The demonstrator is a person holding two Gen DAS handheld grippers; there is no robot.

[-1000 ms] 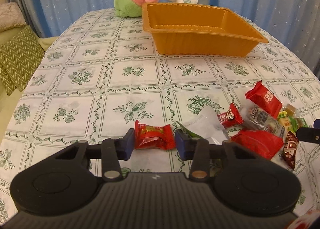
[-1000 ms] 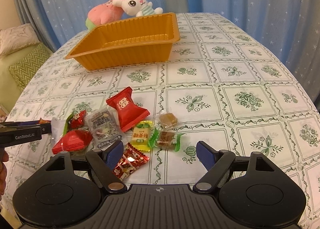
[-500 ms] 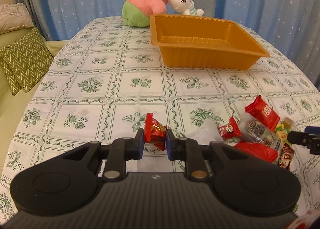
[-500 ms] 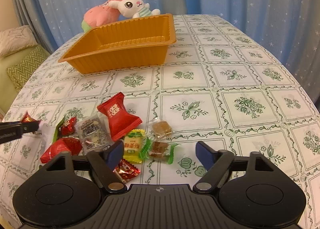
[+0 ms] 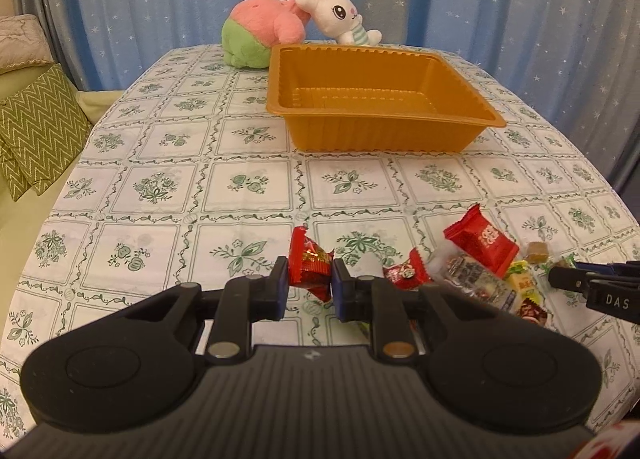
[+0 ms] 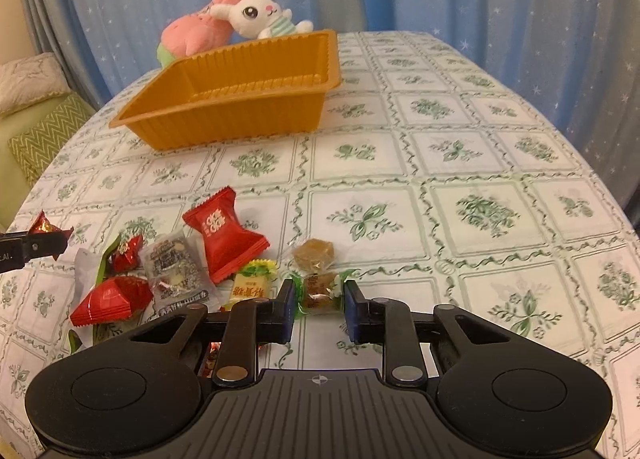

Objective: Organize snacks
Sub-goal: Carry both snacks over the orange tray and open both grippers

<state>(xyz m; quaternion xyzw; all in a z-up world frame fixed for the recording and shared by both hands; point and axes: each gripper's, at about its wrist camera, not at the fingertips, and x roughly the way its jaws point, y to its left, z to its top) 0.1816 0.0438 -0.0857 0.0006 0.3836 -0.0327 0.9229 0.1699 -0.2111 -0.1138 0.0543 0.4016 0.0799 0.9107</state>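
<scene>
Left gripper (image 5: 307, 285): clamped on a red candy (image 5: 310, 263) — the wrapper stands on edge between the pads, lifted off the cloth.
Right gripper (image 6: 319, 305): jaws have just been closing; a green-ended candy (image 6: 319, 291) sits between them, both pads at its wrapper ends, down on the cloth.
Snack pile (image 6: 168, 267): loose on the tablecloth (image 6: 460, 163) just left of the right gripper — a big red packet (image 6: 222, 235), a clear nut bar (image 6: 176, 271), a yellow sweet (image 6: 250, 289), a brown cube (image 6: 314, 253), 2 smaller red pieces.
Tray (image 5: 372, 99): orange, nothing inside, well beyond the pile.
Plush toys (image 5: 288, 27): 2, pink and white, touching the tray's far rim.
</scene>
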